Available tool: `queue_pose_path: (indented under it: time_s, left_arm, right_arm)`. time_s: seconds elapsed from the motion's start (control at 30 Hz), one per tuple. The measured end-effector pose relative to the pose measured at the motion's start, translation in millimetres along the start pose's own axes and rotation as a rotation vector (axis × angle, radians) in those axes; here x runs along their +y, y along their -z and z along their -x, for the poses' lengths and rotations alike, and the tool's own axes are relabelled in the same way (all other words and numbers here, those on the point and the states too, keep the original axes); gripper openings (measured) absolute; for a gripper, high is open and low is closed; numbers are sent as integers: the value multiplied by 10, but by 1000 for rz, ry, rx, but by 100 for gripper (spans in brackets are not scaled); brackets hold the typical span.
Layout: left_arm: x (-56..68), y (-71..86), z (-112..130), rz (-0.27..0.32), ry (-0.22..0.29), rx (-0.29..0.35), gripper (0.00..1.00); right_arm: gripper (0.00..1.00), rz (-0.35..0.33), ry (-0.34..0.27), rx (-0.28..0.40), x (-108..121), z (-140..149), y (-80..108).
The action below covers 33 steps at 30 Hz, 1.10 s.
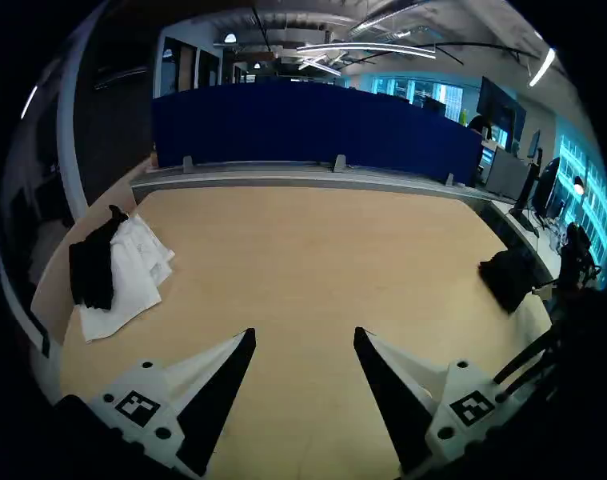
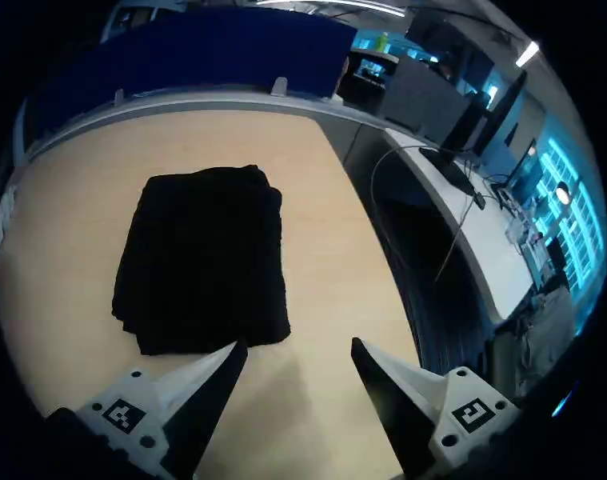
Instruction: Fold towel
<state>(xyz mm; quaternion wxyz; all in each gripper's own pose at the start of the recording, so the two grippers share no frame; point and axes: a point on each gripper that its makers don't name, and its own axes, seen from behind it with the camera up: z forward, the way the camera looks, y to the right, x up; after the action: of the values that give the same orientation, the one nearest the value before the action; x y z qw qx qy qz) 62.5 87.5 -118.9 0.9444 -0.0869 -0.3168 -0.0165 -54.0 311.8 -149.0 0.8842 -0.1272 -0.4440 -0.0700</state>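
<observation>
A black towel (image 2: 203, 256) lies folded into a thick rectangle on the wooden table (image 2: 327, 240), just ahead and left of my right gripper (image 2: 299, 352), which is open and holds nothing. The same black towel (image 1: 507, 276) appears as a dark lump at the table's right edge in the left gripper view. My left gripper (image 1: 303, 340) is open over bare wood (image 1: 303, 256), with nothing between its fingers. At the table's left side lies a heap of white cloth (image 1: 131, 276) with a black cloth (image 1: 93, 268) draped on it.
A blue partition (image 1: 303, 128) runs along the table's far edge. The table's right edge (image 2: 375, 240) drops off beside the folded towel. Beyond it stands another desk (image 2: 471, 224) with cables and monitors (image 1: 543, 188).
</observation>
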Motion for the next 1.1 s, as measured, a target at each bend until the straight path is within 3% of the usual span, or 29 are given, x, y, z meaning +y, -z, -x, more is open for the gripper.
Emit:
queue_pose_path:
  time_s: [0.17, 0.37, 0.6, 0.97, 1.1]
  left_arm:
    - [-6, 25, 12, 5, 3, 4, 91]
    - [-62, 34, 14, 5, 10, 14, 91]
    - [-141, 54, 12, 11, 23, 27, 91]
    - [-226, 45, -35, 26, 29, 46, 91]
    - [-262, 38, -58, 29, 34, 53, 91]
  right_arm:
    - [100, 1, 0, 9, -11, -11, 75]
    - [100, -41, 0, 43, -237, -115, 200]
    - [100, -136, -18, 144, -819, -440, 481]
    - [100, -268, 24, 329, -1815, -1110, 1023]
    - [100, -312, -3, 411, -2116, -1364, 1216]
